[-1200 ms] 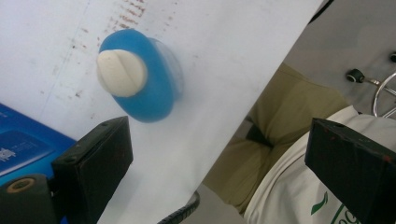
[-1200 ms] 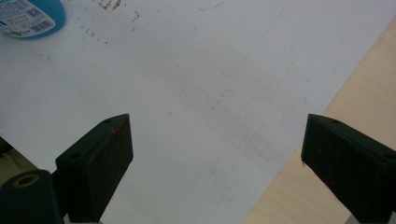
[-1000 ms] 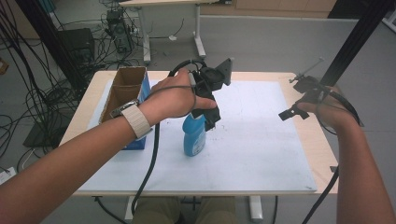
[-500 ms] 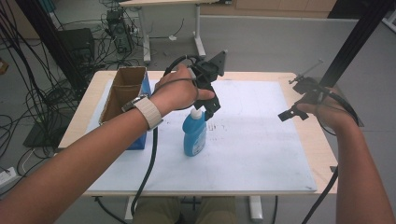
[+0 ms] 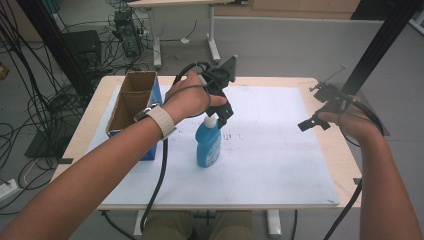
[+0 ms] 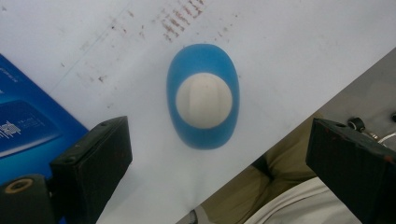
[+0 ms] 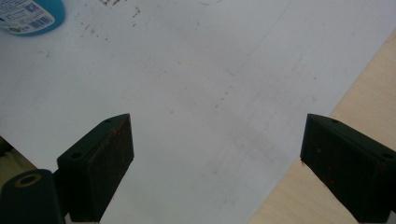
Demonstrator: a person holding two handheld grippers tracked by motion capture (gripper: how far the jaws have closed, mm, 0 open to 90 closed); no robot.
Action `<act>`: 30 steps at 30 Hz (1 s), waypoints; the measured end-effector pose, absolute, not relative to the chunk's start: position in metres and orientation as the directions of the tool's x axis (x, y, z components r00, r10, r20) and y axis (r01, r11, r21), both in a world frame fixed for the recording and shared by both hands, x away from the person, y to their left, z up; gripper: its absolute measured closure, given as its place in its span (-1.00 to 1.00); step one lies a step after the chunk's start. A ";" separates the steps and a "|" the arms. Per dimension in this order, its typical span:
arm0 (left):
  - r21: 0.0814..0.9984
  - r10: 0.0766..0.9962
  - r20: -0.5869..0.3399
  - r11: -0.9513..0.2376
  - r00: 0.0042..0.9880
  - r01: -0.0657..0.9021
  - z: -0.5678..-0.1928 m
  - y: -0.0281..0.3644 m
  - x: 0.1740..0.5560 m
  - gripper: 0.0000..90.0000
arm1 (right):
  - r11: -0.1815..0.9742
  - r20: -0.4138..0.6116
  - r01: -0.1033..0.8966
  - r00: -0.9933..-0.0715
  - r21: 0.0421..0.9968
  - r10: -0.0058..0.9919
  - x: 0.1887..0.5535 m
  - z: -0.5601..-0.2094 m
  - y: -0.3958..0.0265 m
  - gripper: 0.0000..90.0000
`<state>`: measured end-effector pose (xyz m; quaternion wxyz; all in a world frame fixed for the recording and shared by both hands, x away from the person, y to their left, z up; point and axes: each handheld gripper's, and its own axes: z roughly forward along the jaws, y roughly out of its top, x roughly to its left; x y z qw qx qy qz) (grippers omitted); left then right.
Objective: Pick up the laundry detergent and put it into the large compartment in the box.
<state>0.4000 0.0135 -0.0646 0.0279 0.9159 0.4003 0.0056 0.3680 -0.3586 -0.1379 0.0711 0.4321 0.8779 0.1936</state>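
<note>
A blue bottle (image 5: 208, 145) with a white cap stands upright on the white sheet (image 5: 280, 160), left of the table's middle. My left gripper (image 5: 224, 110) hovers just above its cap, pointing down. From the left gripper view I look straight down on the bottle (image 6: 204, 99); the left gripper (image 6: 219, 172) is open, its jaws wide apart and touching nothing. Over the table's right edge, my right gripper (image 5: 318, 108) is held up in the air. The right gripper (image 7: 217, 168) is open above bare sheet, with the bottle's base (image 7: 29, 15) far off at the upper left.
An open cardboard box with blue sides (image 5: 131, 107) stands at the left of the table, close beside the bottle; its blue side (image 6: 28, 126) also shows under the left gripper. Bare wooden table (image 7: 364, 84) borders the sheet. Cables and desks crowd the floor beyond.
The left gripper has risen off the bottle's top and drawn slightly back; the bottle stays upright in place. The right gripper has hardly moved.
</note>
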 end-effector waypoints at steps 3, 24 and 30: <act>0.051 0.735 -0.010 -0.677 0.679 0.734 -0.071 0.012 0.402 -0.85 | 0.551 0.043 0.731 -0.616 0.403 0.787 0.368 -0.138 -0.359 -0.79; 0.047 0.756 -0.006 -0.653 0.654 0.756 -0.087 0.013 0.407 -0.84 | 0.552 0.046 0.729 -0.619 0.404 0.784 0.370 -0.137 -0.357 -0.79; 0.049 0.759 -0.010 -0.650 0.651 0.758 -0.086 0.015 0.407 -0.84 | 0.553 0.046 0.729 -0.619 0.403 0.784 0.370 -0.136 -0.356 -0.79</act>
